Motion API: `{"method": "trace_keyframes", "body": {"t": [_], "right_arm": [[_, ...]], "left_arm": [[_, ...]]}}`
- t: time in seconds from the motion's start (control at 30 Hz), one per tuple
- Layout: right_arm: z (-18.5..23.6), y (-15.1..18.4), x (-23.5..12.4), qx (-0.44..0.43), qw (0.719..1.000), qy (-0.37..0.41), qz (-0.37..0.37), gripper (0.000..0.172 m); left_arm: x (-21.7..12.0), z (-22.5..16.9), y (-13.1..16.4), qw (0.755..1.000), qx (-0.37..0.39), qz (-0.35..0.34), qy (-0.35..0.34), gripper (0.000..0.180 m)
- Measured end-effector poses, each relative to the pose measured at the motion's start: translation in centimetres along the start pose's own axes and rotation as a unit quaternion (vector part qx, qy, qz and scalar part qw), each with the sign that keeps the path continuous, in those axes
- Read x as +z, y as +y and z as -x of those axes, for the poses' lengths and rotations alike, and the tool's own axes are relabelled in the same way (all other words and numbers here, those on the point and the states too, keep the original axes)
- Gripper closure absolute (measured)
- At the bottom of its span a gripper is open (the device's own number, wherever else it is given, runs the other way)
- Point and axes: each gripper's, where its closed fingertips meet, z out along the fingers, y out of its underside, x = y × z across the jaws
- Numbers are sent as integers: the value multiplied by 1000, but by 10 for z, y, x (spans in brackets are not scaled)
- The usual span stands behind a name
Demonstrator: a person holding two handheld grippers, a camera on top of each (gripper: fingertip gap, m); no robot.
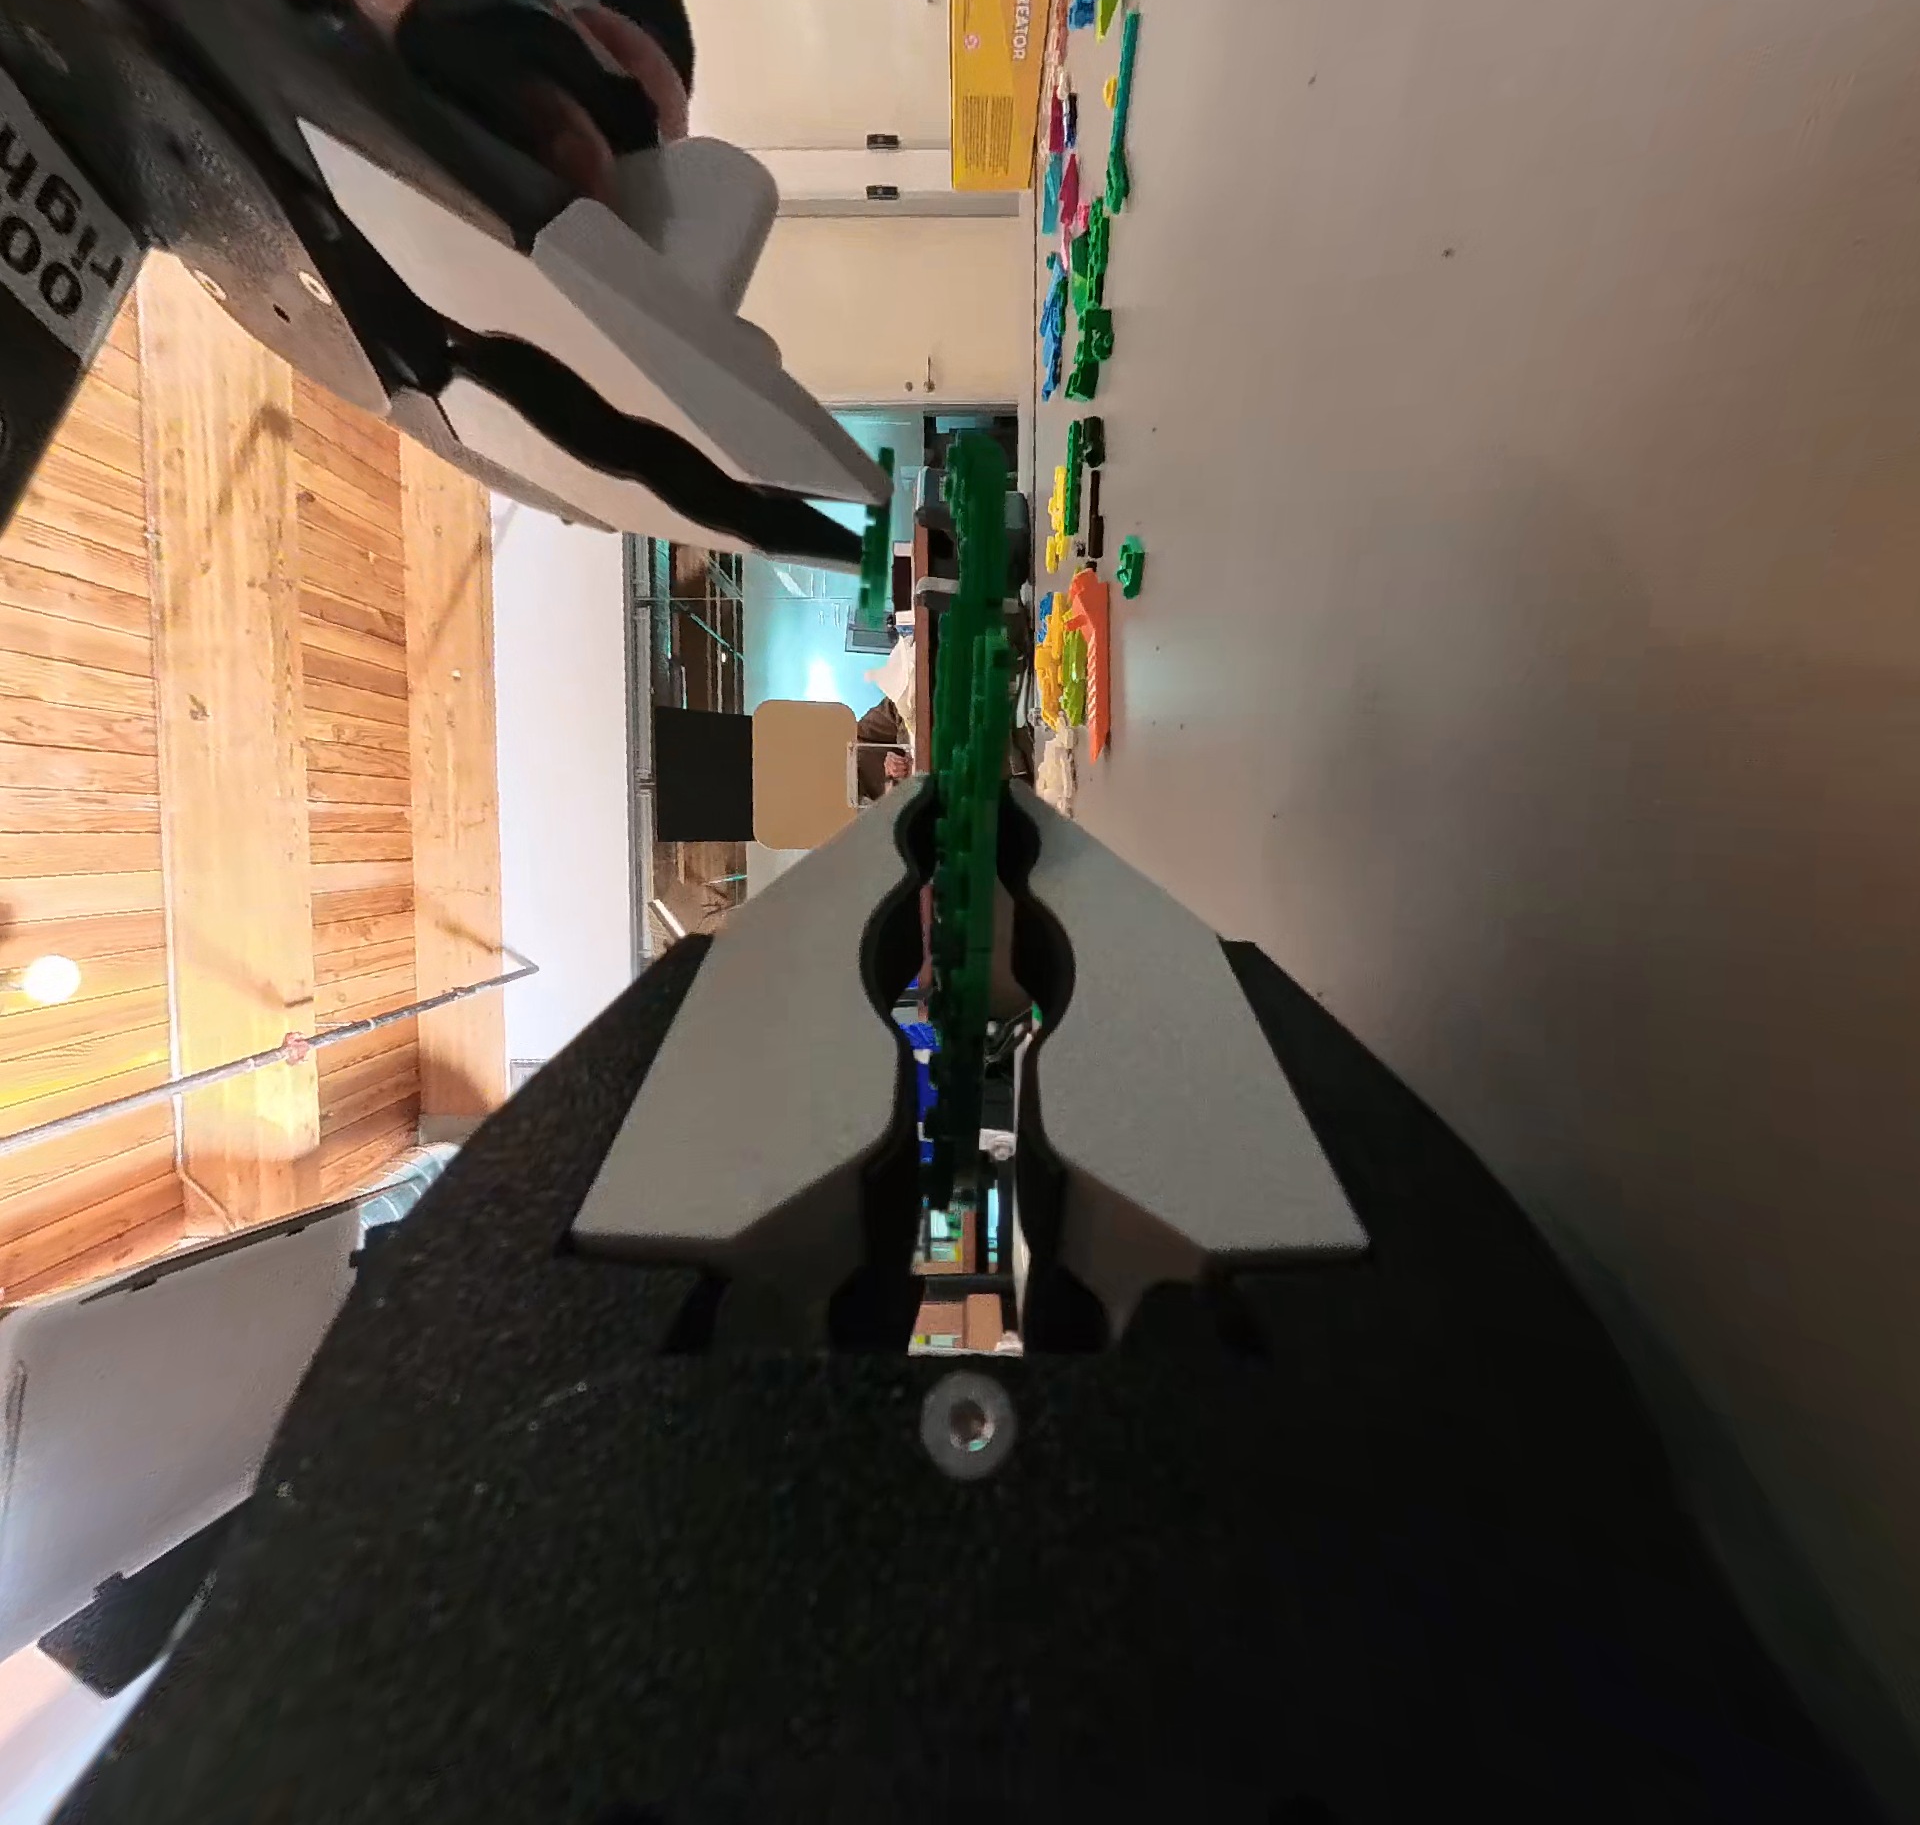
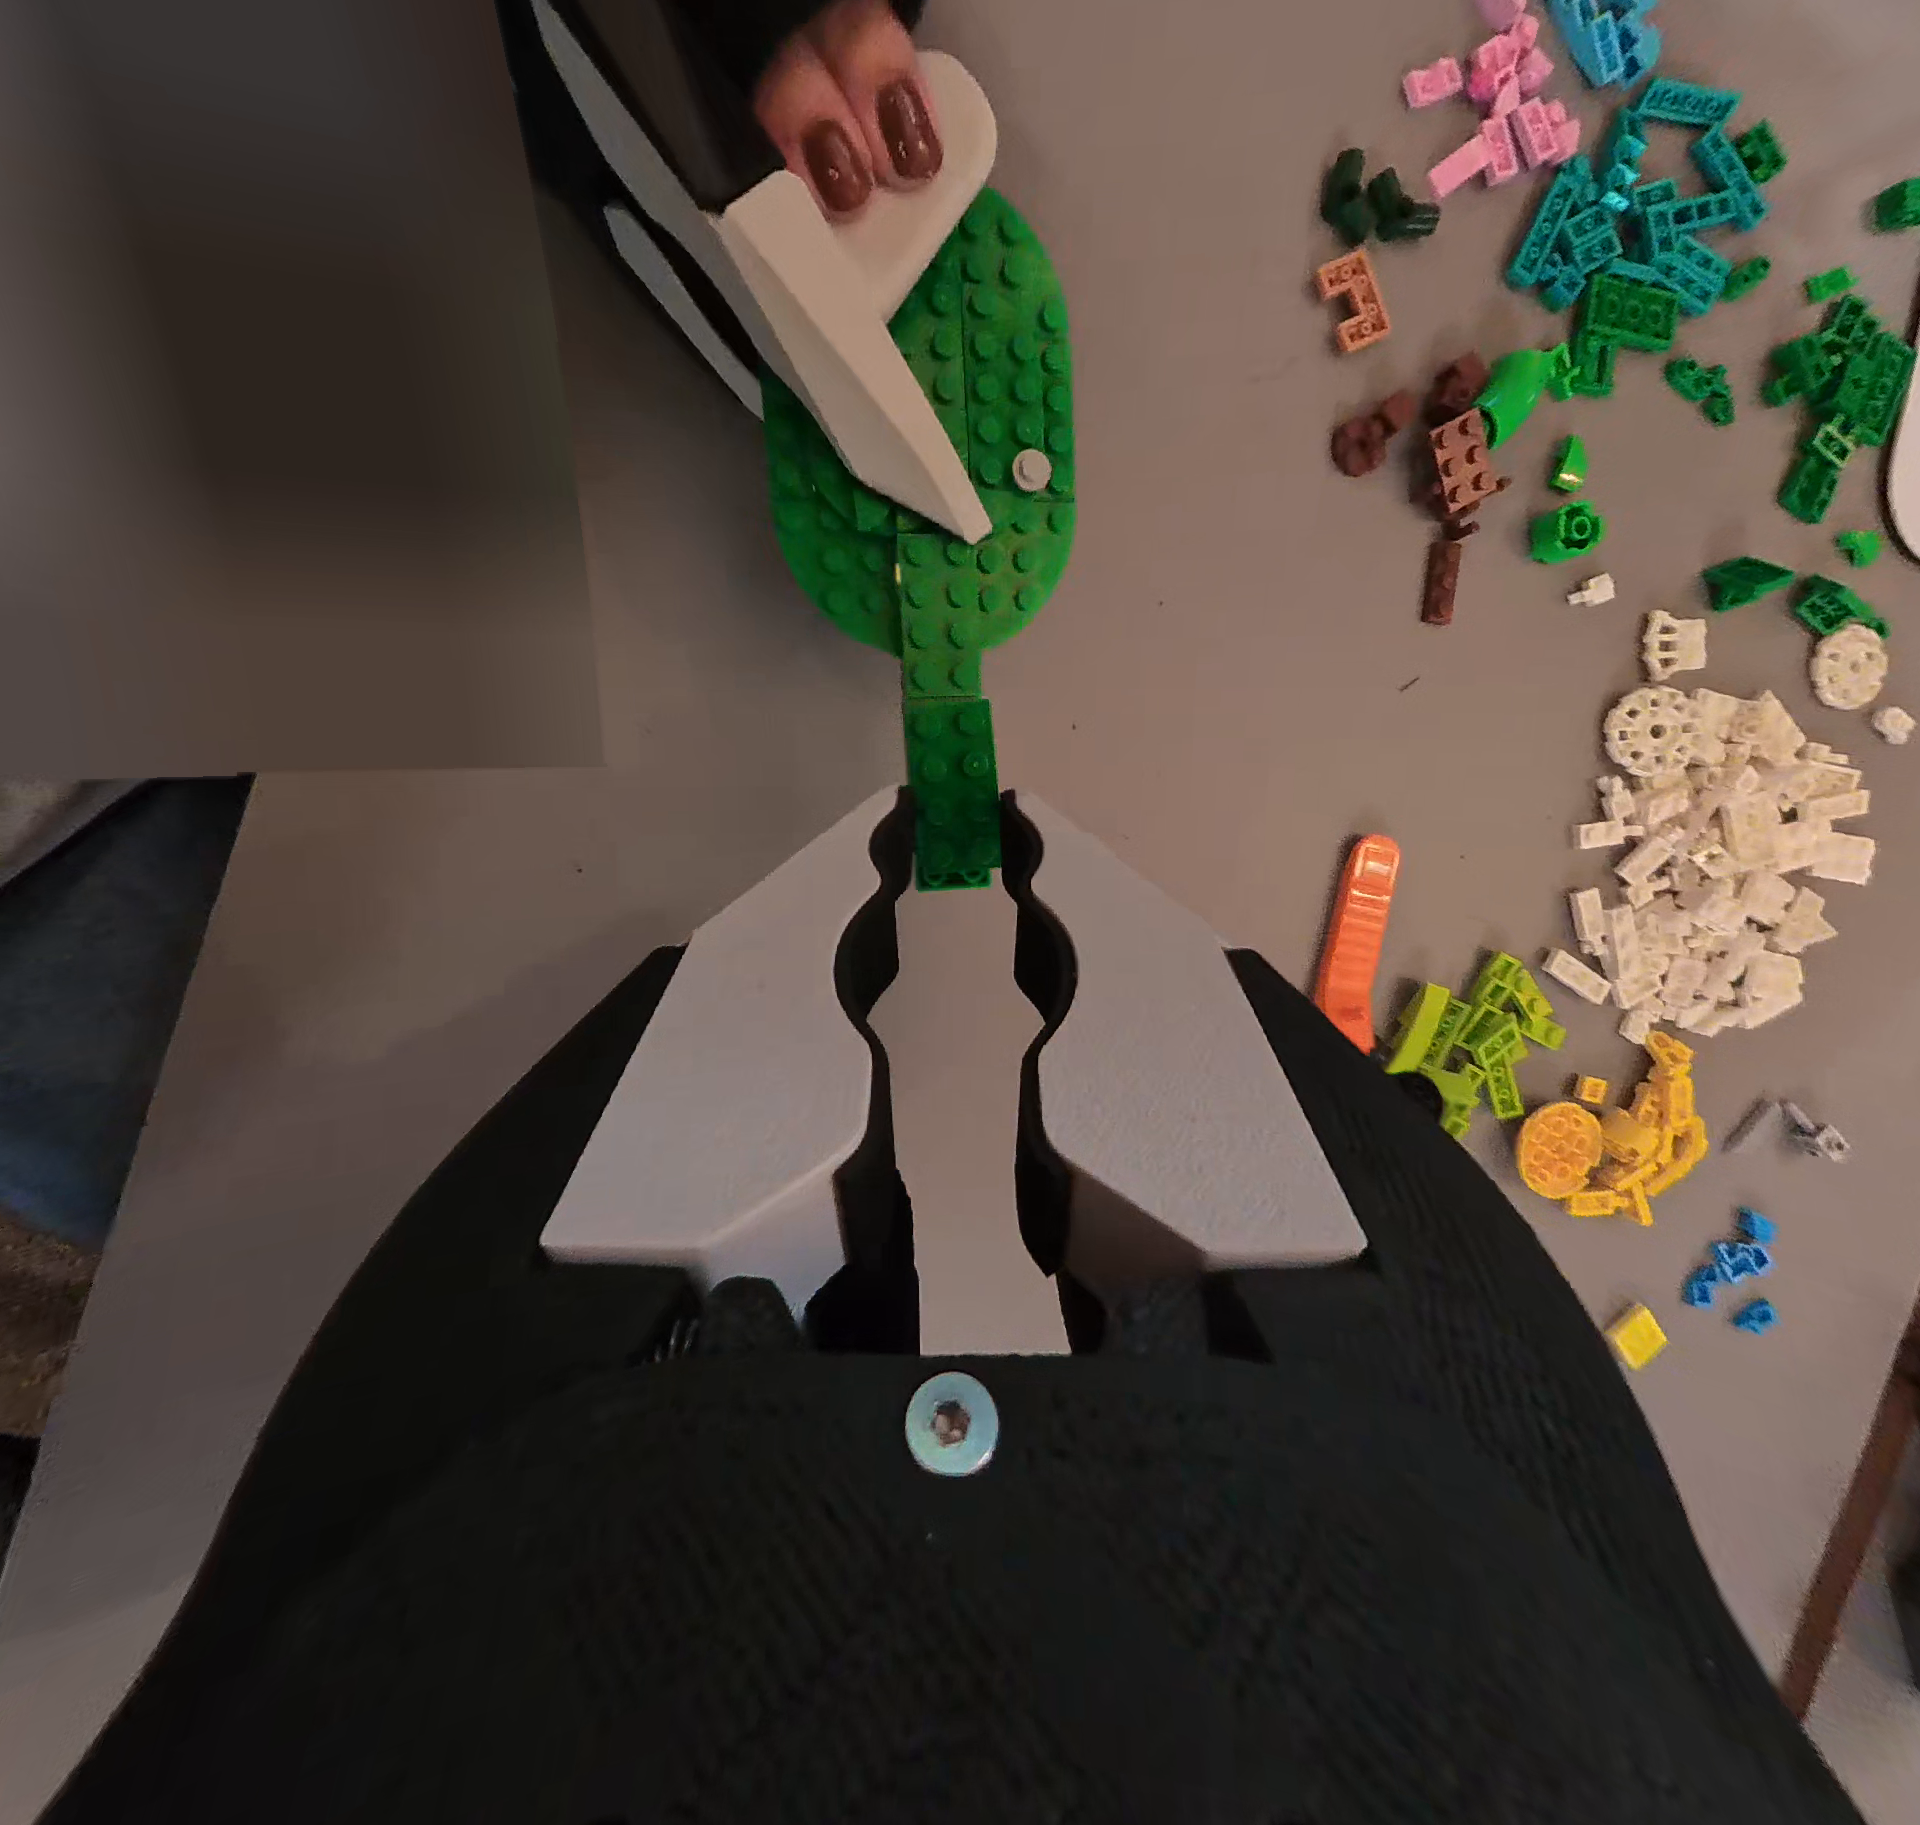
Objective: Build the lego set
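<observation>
My left gripper [image 1: 968,799] is shut on a green oval plate assembly [image 1: 966,632], which I see edge-on between the pads. In the right wrist view the assembly [image 2: 987,373] shows its studded face above the grey table [image 2: 1195,632], with the left gripper's white finger [image 2: 883,393] across it. My right gripper [image 2: 954,819] is shut on a small green plate [image 2: 951,788], both pads pressing its long sides. The plate's far end lies by the assembly's narrow tab. In the left wrist view the small plate [image 1: 878,549] hangs at the right gripper's tip, a little apart from the assembly's face.
Sorted brick piles lie to the right: white [image 2: 1725,882], teal [image 2: 1642,217], dark green [image 2: 1839,393], brown [image 2: 1455,445], lime [image 2: 1475,1037], yellow [image 2: 1610,1141], pink [image 2: 1496,102]. An orange separator tool [image 2: 1361,934] lies near my right finger. A yellow box [image 1: 1003,50] stands at the table's far end. The gap from one gripper's tips to the other's is roughly 5 cm.
</observation>
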Motion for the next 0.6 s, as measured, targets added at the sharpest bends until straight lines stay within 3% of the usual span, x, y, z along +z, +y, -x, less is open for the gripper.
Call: {"method": "trace_keyframes", "body": {"t": [0.6], "right_arm": [[1,0,9,17,999,4,44,157]], "left_arm": [[-3,5,0,1000,-5,-3,-13,173]]}}
